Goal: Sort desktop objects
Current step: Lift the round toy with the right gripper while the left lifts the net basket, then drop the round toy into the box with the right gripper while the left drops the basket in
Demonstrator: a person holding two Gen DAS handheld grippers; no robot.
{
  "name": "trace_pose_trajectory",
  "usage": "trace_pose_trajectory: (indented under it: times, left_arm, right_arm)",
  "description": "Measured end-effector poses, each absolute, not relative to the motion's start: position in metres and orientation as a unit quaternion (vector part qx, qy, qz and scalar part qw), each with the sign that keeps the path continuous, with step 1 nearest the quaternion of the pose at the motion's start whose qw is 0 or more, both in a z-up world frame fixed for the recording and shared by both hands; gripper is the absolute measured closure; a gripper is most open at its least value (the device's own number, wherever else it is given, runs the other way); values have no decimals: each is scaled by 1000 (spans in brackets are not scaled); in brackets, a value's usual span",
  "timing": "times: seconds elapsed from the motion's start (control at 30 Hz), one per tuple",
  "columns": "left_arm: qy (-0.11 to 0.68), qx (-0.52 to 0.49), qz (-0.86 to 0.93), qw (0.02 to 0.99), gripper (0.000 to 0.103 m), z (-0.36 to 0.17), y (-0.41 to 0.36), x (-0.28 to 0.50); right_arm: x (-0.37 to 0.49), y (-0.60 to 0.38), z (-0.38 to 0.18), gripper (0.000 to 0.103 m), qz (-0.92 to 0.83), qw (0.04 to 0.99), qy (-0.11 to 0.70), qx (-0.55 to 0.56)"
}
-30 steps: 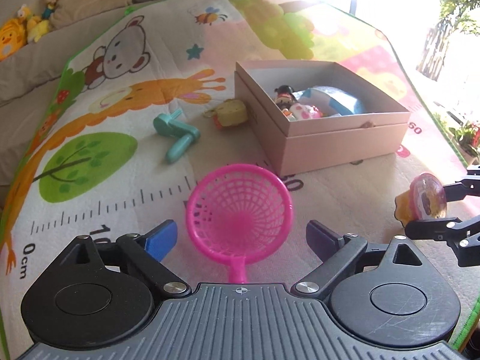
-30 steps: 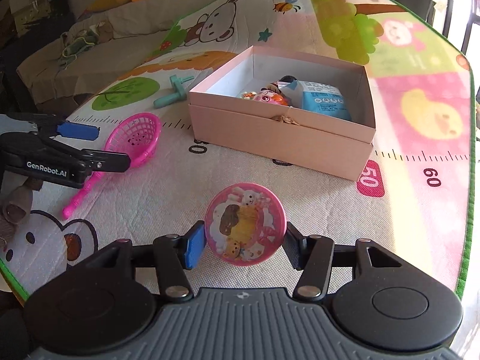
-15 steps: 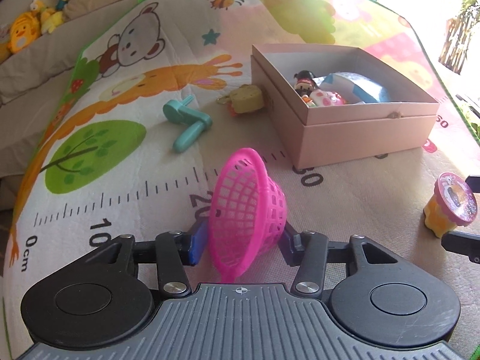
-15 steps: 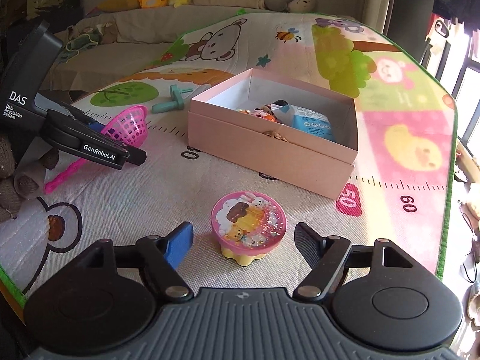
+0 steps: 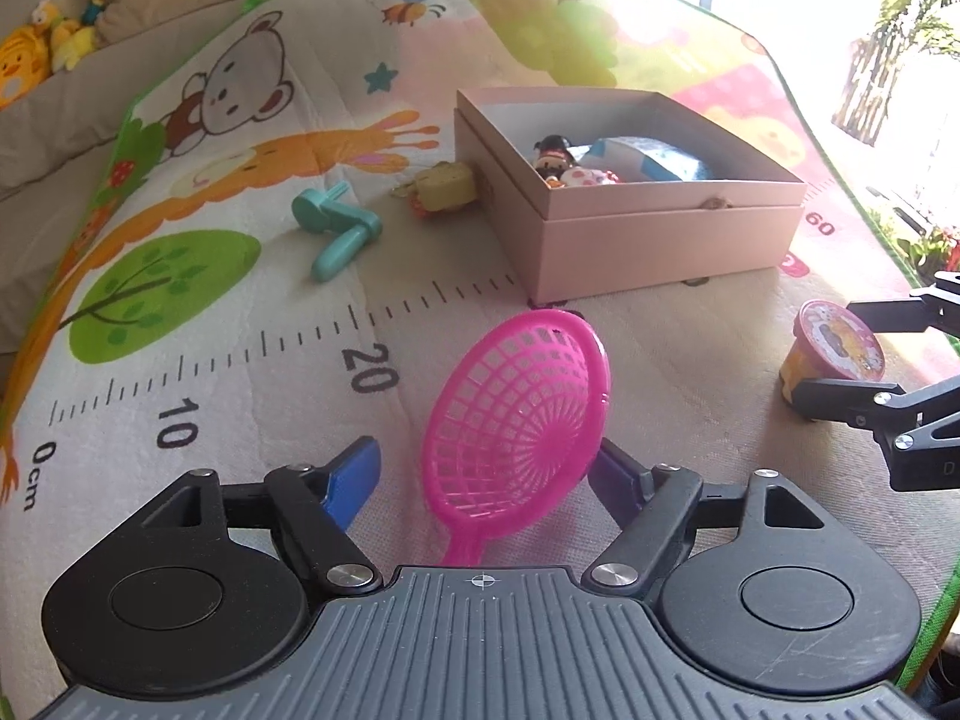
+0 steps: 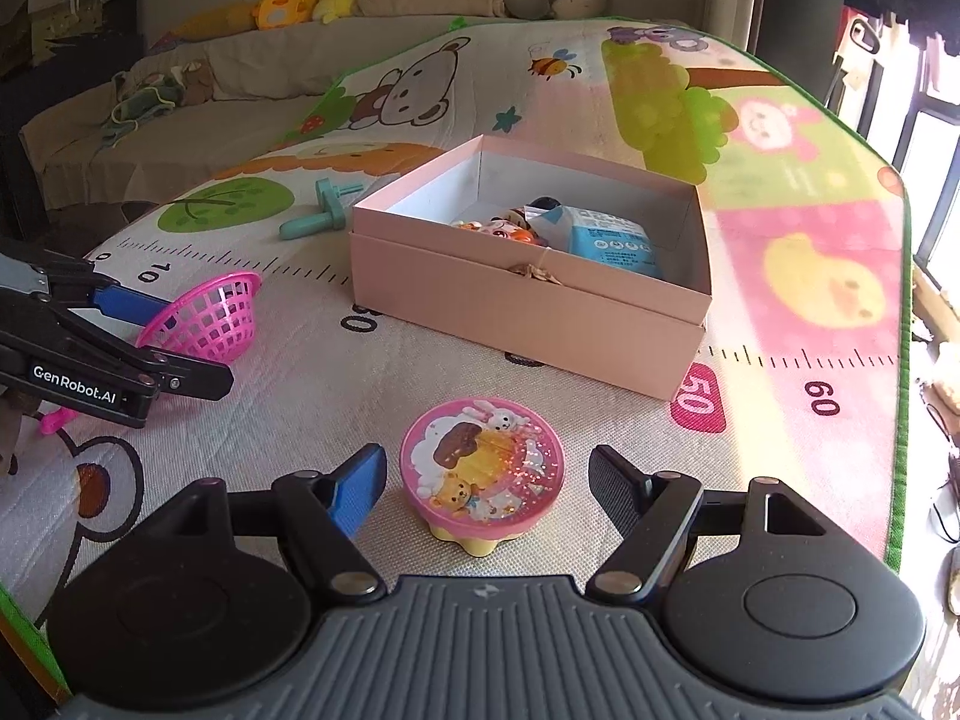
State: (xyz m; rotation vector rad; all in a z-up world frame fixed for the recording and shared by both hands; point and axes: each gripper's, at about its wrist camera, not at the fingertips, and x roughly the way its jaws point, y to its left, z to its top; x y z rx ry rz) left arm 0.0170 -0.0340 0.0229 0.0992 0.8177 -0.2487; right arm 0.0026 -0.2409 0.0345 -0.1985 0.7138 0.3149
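Left gripper [image 5: 483,474] is spread wide, straddling the pink plastic mesh scoop with a handle [image 5: 519,420] — the scoop is tipped on its rim, leaning toward the right-hand finger; contact there is hard to call, but nothing is clamped. It sits near the front edge of the printed foam play mat [image 5: 210,324], just past the "20" ruler mark, probably lined up between the fingers for a pinch across the basket.

Right gripper [image 6: 483,483] is also spread, fingers either side of the round pink-lidded yellow jelly cup with cartoon print [image 6: 482,474], clear gaps both sides. The cup stands upright on the mat, in front of the open pink cardboard box [image 6: 522,312] — centred so the jaws can close on its lid rim.

The box sits mid-mat, already holding a small black-haired doll figure [image 5: 551,153], a blue-white packet [image 6: 609,237] and a pink spotted toy [image 5: 585,177] — evidently the sorting target.

Still loose: a teal plastic crank-shaped toy [image 5: 336,225] beyond the ruler marks, and a yellow cheese-shaped toy [image 5: 441,189] touching or just beside the box's far-left wall.
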Motion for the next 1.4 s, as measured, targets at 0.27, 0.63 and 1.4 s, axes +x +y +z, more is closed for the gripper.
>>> trace_pose_trajectory:
  times: [0.27,0.63,1.4]
  left_arm:
    - [409,40,-142,900,9,19,-42,23]
    - [406,35,-143,902,20,19,-47,28]
    - [346,16,-178,921,8,117,-140,212]
  right_arm:
    - [-1,-243,37,27,160,920,345,-95]
    - [4,-240,33,30,163,919,347,-95]
    - [62,-317,166,47,113,969,207,-75]
